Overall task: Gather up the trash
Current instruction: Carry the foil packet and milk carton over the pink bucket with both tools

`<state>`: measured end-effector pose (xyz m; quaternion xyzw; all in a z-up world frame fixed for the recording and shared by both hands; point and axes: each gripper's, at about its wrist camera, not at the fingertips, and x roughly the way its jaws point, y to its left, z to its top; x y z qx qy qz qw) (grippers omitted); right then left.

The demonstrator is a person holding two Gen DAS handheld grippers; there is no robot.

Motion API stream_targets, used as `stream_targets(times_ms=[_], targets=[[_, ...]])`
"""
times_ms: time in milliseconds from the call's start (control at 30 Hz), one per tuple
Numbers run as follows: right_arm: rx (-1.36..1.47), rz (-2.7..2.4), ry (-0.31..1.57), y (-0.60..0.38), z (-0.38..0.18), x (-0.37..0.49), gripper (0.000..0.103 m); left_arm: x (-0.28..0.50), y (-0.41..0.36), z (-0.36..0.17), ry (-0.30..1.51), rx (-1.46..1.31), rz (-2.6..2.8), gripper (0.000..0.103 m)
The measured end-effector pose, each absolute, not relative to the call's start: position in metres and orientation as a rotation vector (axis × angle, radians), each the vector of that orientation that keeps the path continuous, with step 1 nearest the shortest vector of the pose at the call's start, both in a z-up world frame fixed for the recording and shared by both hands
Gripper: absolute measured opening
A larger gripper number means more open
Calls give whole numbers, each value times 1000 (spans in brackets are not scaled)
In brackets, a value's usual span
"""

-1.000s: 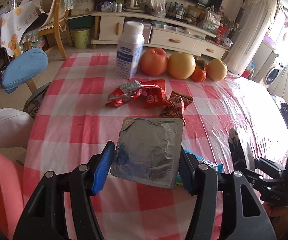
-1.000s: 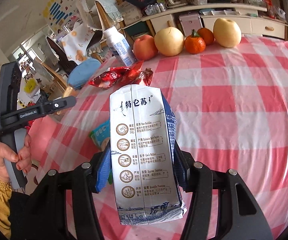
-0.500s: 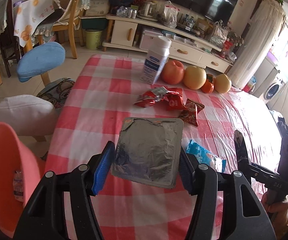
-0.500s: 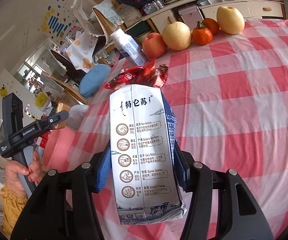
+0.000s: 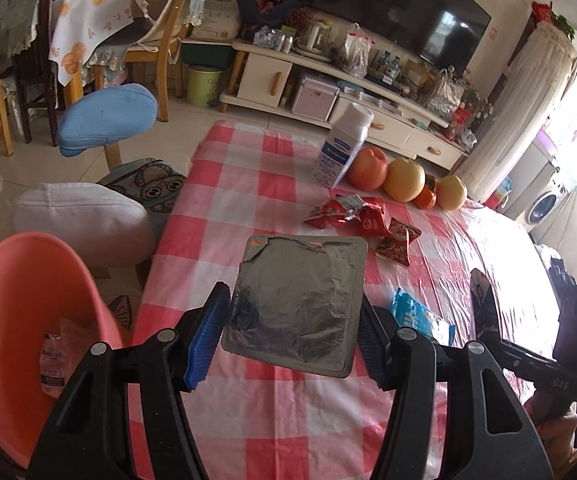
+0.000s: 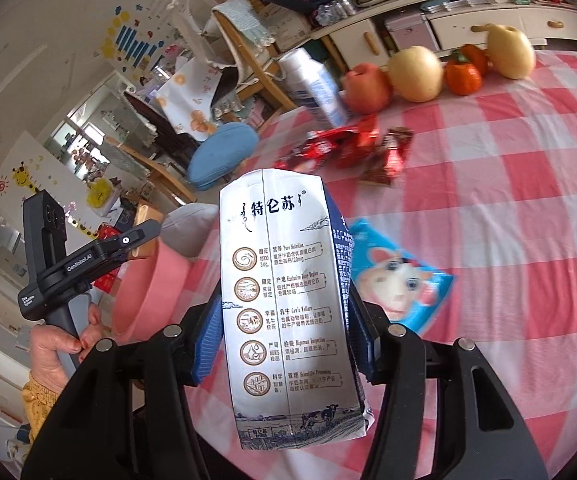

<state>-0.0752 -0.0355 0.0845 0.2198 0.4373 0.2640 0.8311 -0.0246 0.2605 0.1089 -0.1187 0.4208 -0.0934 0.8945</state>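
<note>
My left hand-held gripper [image 5: 292, 336]: pinching a flat foil packet [image 5: 298, 304], crinkled, torn top edge, over the worktop's [image 5: 224, 216] near edge. My right hand-held gripper [image 6: 284, 344]: clamping a creased milk carton [image 6: 288, 304]. Advice: carry each fully over the pink bin [image 5: 28, 312] off the left edge before releasing. Farther: blue wrapper [image 5: 422, 316], red wrappers [image 5: 352, 212].

Checked table [image 5: 228, 184] with wrappers [image 5: 348, 216], fruit [image 5: 403, 180]

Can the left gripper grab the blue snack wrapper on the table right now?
Probably not yet. The left gripper is already shut on a silver foil packet, so its jaws are full. The blue snack wrapper lies close by, uncovered, on the checked tablecloth; only the full grip blocks it.
</note>
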Motion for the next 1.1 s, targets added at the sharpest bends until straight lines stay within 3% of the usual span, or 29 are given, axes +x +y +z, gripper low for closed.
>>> stream_targets(times_ms=[567,1100], targets=[[382,807,964,121,121,-60,56,-49,373,113,796,-423,-32,61],[373,967,982,267,130,-43,58,-76,502,68,792,-687,288,64]])
